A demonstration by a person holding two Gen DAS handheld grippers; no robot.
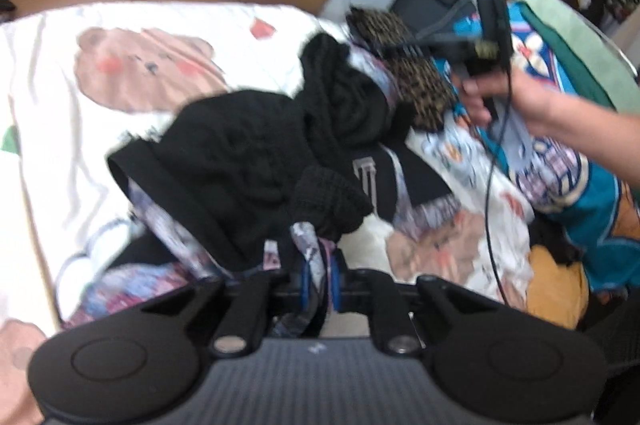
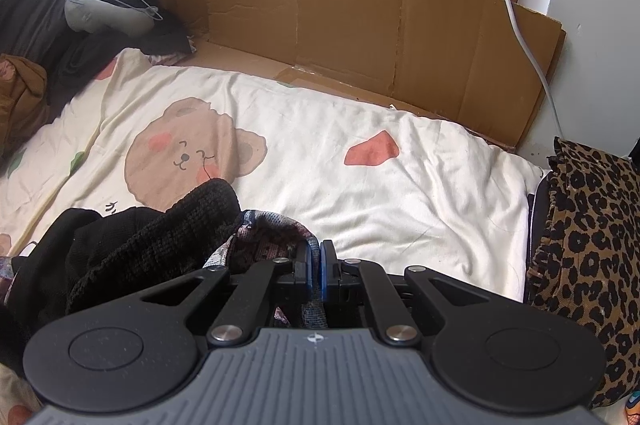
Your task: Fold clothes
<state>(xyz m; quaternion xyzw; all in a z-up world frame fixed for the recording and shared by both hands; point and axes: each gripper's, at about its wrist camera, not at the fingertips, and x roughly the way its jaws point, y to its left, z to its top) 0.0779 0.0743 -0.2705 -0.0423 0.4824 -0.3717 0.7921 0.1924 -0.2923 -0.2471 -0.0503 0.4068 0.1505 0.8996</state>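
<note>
A bed [image 2: 400, 161] covered by a cream sheet printed with bears [image 2: 192, 149] carries everything. Brown cardboard [image 2: 340, 25] stands along its far edge, and a white cable [image 2: 516, 25] hangs down the wall at the far right corner. A grey neck pillow [image 2: 104, 9] with a wire hanger sits at the far left corner, and a leopard-print cloth [image 2: 588, 237] lies at the right edge.

A black knitted garment [image 1: 248, 161] lies heaped near the middle of the bed, its long axis running from the near left towards the far right, on top of a patterned cloth [image 1: 176, 237]. A teal printed garment [image 1: 600, 209] lies beside it towards the right edge.

The left gripper [image 1: 319, 277] is clamped on a fold of the patterned cloth, its blue pads pressed against it. The right gripper [image 2: 316, 271] has its pads nearly together, pinching the same patterned cloth at its other end. A hand [image 1: 516, 101] holds the right gripper above the teal garment.
</note>
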